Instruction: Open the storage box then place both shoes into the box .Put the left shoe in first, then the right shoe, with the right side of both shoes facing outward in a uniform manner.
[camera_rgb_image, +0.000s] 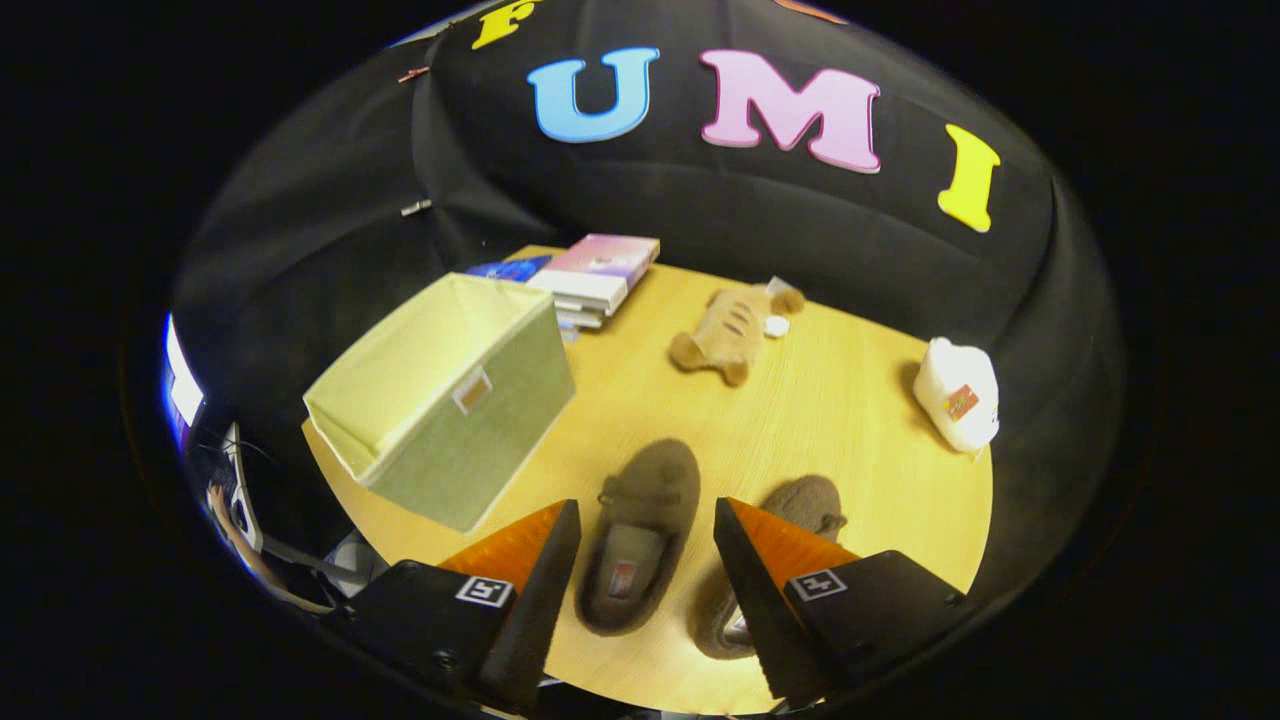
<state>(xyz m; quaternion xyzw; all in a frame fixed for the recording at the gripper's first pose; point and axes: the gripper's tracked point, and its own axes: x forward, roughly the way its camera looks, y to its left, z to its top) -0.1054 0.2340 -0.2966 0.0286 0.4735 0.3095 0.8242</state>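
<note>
Fingers (545, 560) spread over two slippers (640, 530) — one closed box (440, 400).

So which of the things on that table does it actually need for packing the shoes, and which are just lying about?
Needed for the job:
- green storage box, lid shut
- slipper between the fingers of the open claw
- second slipper, beside it, partly behind one finger

Just lying about:
- stack of books
- plush toy
- white cap

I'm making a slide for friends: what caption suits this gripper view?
Open fingers hover over the left shoe, right shoe beside it, closed box nearby on the table.
</note>
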